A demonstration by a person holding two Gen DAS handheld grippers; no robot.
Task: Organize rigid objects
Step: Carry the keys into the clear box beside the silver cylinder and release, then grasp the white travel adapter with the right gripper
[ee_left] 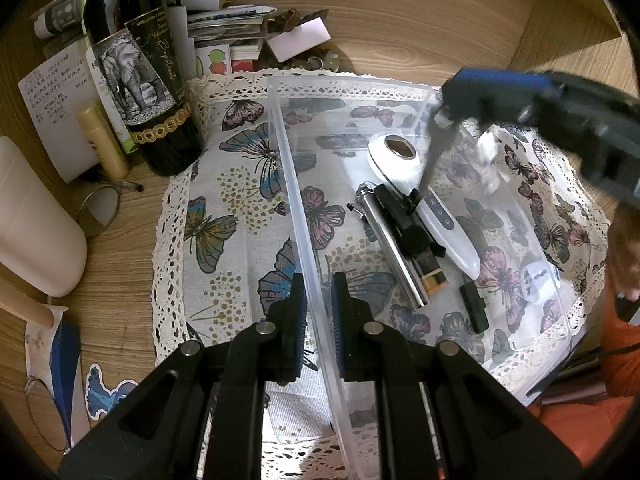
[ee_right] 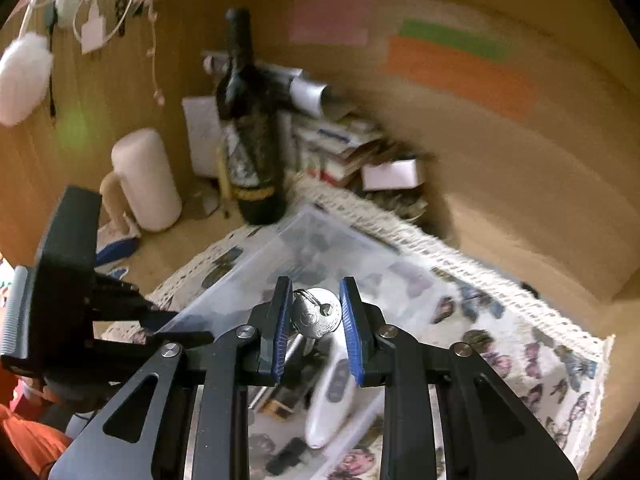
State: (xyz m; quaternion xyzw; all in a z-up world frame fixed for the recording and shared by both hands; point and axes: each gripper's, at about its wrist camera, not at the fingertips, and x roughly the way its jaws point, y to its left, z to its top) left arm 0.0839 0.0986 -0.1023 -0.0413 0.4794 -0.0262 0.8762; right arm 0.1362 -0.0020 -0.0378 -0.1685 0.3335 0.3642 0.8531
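A clear plastic bin lies on a butterfly-print cloth. It holds a white handheld device, a silver tube, a black clip-like item, a small black piece and a white die. My left gripper straddles the bin's left wall, fingers close on either side of it. My right gripper hovers over the bin, shut on a silver key; in the left wrist view the right gripper is at the upper right with the key hanging blurred.
A dark wine bottle stands at the cloth's back left, also seen in the right wrist view. Papers and clutter lie behind it. A white cylinder and a metal ring are at the left. A wooden wall rises behind.
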